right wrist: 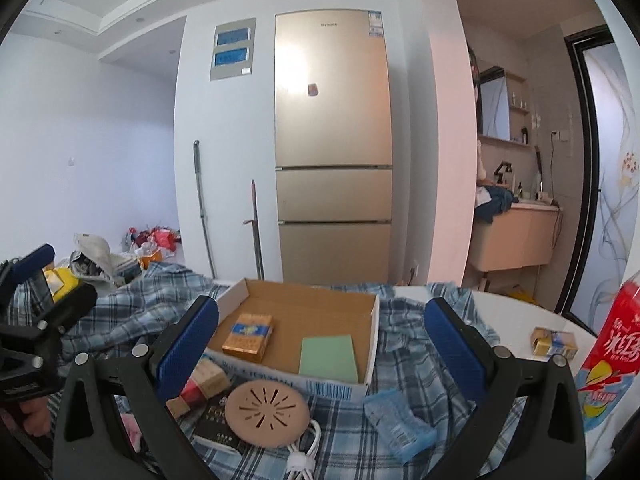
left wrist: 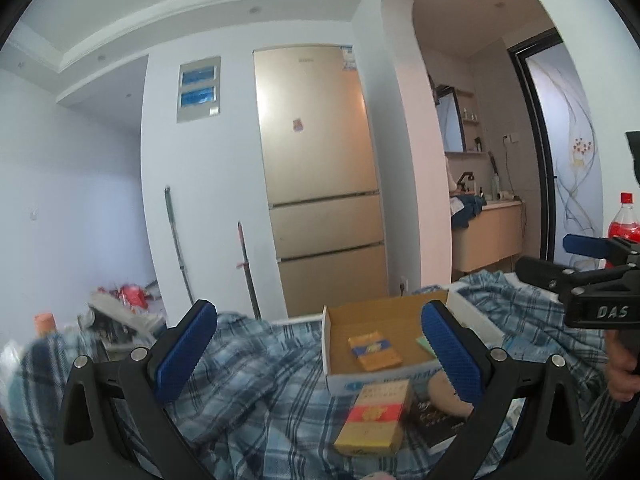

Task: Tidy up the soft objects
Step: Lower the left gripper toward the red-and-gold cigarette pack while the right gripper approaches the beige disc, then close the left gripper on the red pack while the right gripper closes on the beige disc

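A blue plaid cloth [left wrist: 248, 380] lies rumpled over the table and spreads around an open cardboard box [left wrist: 400, 320]. In the right wrist view the same plaid cloth [right wrist: 408, 364] surrounds the box [right wrist: 320, 316], which holds a yellow pack [right wrist: 248, 336] and a green pad [right wrist: 329, 354]. My left gripper [left wrist: 320, 350] is open above the cloth and holds nothing. My right gripper [right wrist: 320, 344] is open over the box's near edge, also with nothing in it. Each gripper shows in the other's view: the right gripper [left wrist: 560, 260] at the far right, the left gripper [right wrist: 56, 280] at the far left.
In front of the box lie a yellow-and-red carton [left wrist: 376, 416], a black book [left wrist: 436, 420], a beige slotted disc [right wrist: 267, 414], a white cable [right wrist: 304, 448] and a clear blue packet [right wrist: 400, 428]. A red bottle [right wrist: 612, 352] and a small yellow pack [right wrist: 554, 342] stand on the white table at right.
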`<state>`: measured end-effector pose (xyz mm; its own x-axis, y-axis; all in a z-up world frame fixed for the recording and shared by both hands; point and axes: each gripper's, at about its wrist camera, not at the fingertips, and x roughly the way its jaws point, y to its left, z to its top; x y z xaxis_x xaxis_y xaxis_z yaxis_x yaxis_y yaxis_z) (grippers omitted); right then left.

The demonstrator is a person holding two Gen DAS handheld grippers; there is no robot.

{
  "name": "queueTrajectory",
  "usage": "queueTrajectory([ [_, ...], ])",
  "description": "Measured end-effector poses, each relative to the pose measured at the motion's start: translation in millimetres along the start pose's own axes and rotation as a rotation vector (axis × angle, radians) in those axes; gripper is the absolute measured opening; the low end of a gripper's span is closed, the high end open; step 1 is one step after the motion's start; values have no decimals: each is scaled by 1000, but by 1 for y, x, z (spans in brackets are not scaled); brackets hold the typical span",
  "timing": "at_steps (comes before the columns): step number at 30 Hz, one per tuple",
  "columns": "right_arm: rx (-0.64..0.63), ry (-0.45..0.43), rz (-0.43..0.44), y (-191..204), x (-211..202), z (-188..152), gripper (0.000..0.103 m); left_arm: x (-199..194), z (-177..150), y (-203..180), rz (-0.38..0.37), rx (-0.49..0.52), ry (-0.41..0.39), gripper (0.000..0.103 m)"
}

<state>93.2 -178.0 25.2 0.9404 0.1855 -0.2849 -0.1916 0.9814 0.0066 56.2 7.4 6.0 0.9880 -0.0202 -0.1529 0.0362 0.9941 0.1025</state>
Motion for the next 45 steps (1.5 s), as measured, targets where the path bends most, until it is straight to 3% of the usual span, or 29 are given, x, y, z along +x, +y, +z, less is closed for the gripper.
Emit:
queueTrajectory([
  [13, -38, 94, 53, 6, 18, -16, 103, 15, -8, 4, -77, -19, 79, 103],
  [17, -33, 137, 82, 7, 27, -20, 103, 27, -10, 4, -115, -24, 138, 103],
  [20, -34, 173, 99, 8, 34, -24, 103, 43, -16, 1, -136, -20, 218, 91],
  [28, -42, 290, 132, 13, 56, -36, 102, 80, -33, 0, -235, -65, 411, 77],
  [33, -13, 396, 166, 10, 73, -45, 96, 99, -45, 0, -250, -94, 530, 54],
  [39, -6, 458, 234, 13, 79, -53, 93, 109, -56, 4, -305, -136, 618, 52],
  [45, -17, 504, 268, 18, 86, -57, 89, 119, -64, -7, -339, -106, 700, 52],
])
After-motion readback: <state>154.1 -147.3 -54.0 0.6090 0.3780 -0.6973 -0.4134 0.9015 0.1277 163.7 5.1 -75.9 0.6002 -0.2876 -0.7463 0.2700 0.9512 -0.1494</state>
